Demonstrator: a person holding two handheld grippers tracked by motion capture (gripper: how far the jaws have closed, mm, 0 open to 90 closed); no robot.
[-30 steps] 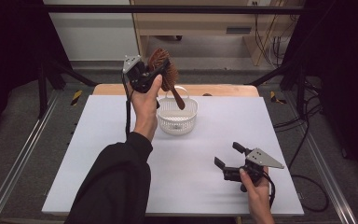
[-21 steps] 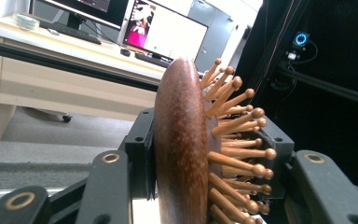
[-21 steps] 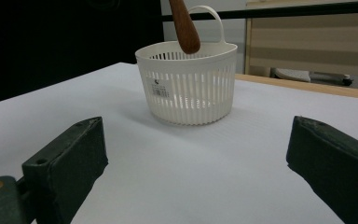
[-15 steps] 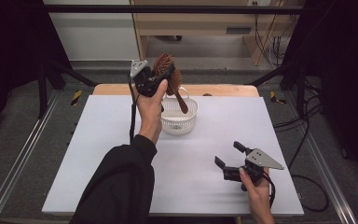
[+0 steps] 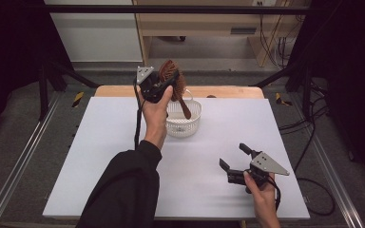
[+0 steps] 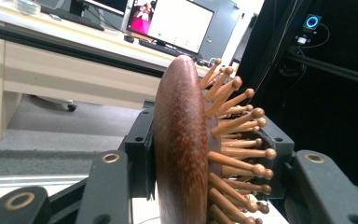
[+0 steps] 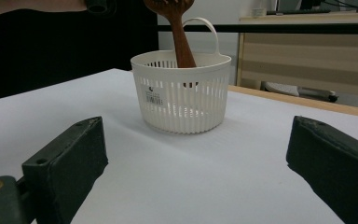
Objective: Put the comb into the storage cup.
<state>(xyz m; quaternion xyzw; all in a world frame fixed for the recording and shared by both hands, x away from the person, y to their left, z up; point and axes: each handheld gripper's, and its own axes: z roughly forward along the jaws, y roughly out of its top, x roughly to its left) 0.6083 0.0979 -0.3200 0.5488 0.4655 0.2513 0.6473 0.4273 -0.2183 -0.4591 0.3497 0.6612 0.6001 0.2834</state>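
A brown wooden hairbrush [image 5: 172, 77] with wooden pins is held above a small white slatted basket [image 5: 184, 124] at the back middle of the table. My left gripper [image 5: 164, 81] is shut on the brush head [image 6: 182, 144], its jaws pressing both sides. The brush handle [image 7: 181, 42] points down into the basket, past the rim. My right gripper [image 5: 234, 158] rests low near the table's front right, open, with nothing between its jaws; it faces the basket [image 7: 182, 93].
The white tabletop [image 5: 100, 156] has a wooden strip along its back edge [image 5: 228, 91]. Metal rails run down both sides of the table. A desk with a monitor [image 6: 172, 23] stands beyond it.
The left hand has come down and slightly right with the brush, so the handle now reaches into the basket. The right gripper has stayed in place.
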